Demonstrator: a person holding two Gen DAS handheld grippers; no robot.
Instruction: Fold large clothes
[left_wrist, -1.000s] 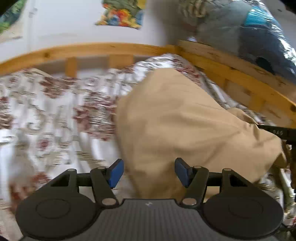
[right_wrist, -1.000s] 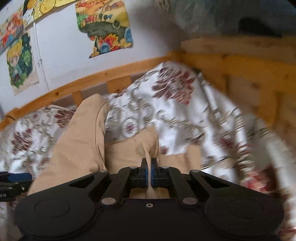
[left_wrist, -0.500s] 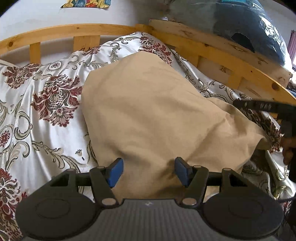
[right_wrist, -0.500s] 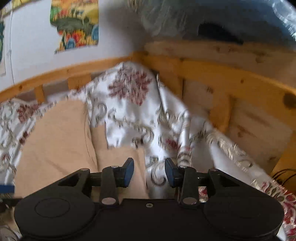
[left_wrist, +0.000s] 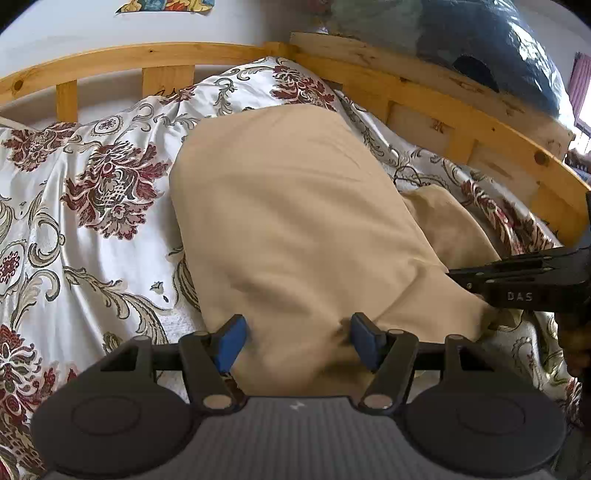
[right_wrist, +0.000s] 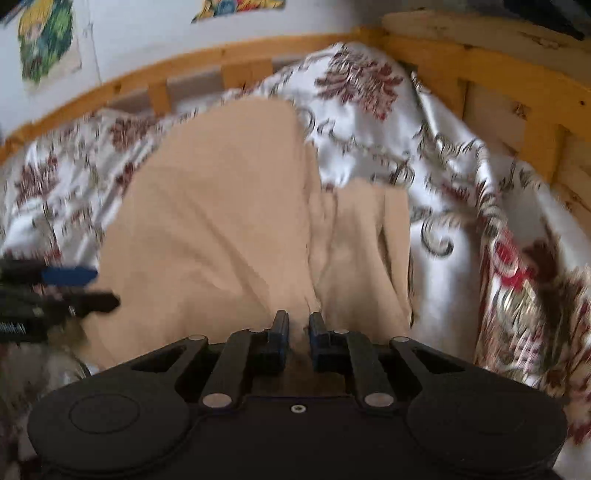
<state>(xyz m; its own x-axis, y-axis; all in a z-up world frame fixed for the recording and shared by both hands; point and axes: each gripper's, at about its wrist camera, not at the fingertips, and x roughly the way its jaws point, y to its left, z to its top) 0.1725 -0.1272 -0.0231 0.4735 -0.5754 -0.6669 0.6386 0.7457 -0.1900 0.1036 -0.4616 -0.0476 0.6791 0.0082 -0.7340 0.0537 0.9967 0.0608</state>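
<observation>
Left gripper (left_wrist: 295, 341) fingers spread over the tan garment (left_wrist: 295, 221); right gripper (right_wrist: 295, 334) fingers pinch its edge (bedspread (left_wrist: 92, 221) beneath).

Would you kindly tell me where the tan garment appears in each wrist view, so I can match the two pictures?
Left wrist view: the tan garment fills the centre, running down between the left tool's open fingers.
Right wrist view: centre-left, its near edge between the right tool's nearly closed fingers.
Shared landmark: the wooden bed rail along the top.
</observation>
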